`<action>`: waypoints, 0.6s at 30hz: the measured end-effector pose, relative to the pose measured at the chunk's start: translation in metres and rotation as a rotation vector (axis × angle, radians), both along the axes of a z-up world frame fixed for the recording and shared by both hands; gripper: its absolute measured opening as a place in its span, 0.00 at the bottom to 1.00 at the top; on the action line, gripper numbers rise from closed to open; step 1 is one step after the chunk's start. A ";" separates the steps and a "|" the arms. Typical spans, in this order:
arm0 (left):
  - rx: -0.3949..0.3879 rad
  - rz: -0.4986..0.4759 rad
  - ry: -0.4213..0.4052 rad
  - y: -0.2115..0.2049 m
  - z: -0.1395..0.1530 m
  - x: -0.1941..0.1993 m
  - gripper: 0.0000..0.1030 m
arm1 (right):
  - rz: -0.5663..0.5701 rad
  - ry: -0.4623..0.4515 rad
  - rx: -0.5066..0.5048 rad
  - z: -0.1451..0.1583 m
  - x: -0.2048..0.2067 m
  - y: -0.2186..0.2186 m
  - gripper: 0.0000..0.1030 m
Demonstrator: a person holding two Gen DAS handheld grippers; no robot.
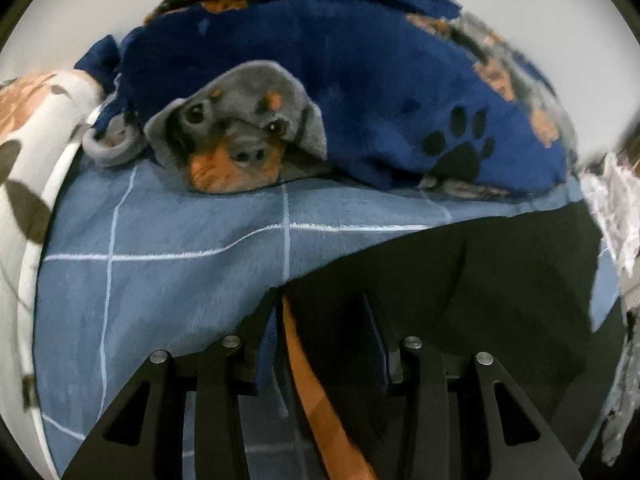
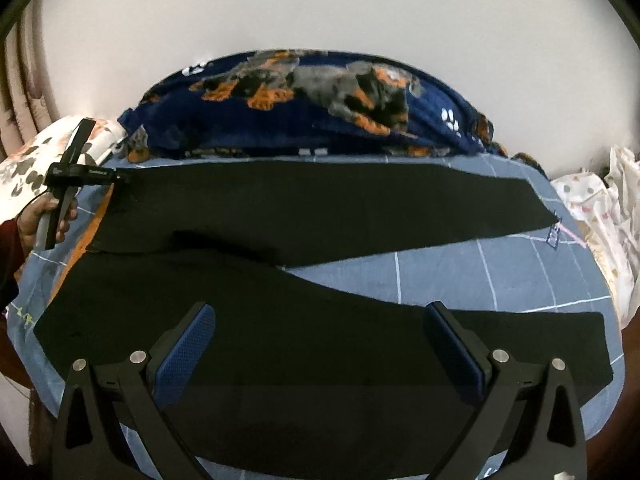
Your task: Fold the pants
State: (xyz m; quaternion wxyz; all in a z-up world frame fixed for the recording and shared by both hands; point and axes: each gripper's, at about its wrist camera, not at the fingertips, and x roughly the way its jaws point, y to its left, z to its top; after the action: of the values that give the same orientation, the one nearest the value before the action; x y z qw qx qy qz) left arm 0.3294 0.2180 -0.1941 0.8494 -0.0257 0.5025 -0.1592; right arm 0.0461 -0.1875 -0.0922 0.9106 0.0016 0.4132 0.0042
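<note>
Black fabric pants [image 2: 304, 208] lie spread-legged on the blue grid-lined bedsheet [image 2: 460, 276]; left gripper [image 1: 322, 320] part-open at the waistband, right gripper [image 2: 320, 332] wide open, empty above near leg — should pinch edges squarely before folding.

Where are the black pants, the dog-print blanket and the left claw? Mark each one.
black pants [image 2: 320, 360]: right wrist view, on the near leg.
dog-print blanket [image 1: 360, 92]: left wrist view, on its navy middle.
left claw [image 1: 322, 344]: left wrist view, between its fingertips at the waistband.
</note>
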 end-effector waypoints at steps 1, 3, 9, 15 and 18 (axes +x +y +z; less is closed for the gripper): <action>0.006 -0.004 -0.004 -0.003 -0.001 0.002 0.39 | -0.001 0.005 0.004 -0.002 0.001 0.000 1.00; 0.010 -0.014 -0.011 -0.009 -0.002 0.002 0.39 | -0.002 0.011 0.013 -0.004 0.003 -0.001 1.00; -0.069 0.024 -0.061 -0.015 0.012 -0.016 0.13 | 0.016 0.019 0.052 -0.006 0.010 -0.001 1.00; -0.118 -0.022 -0.275 -0.057 0.083 -0.114 0.10 | 0.083 -0.004 0.361 0.014 0.037 -0.023 1.00; -0.191 -0.076 -0.322 -0.070 0.105 -0.171 0.10 | 0.113 0.025 0.582 0.019 0.071 -0.034 1.00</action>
State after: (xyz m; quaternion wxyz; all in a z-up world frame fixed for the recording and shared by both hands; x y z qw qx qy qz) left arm 0.1581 0.1485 -0.0893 0.9060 -0.0611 0.3431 -0.2402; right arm 0.1167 -0.2214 -0.0732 0.8649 0.2398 0.4054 0.1735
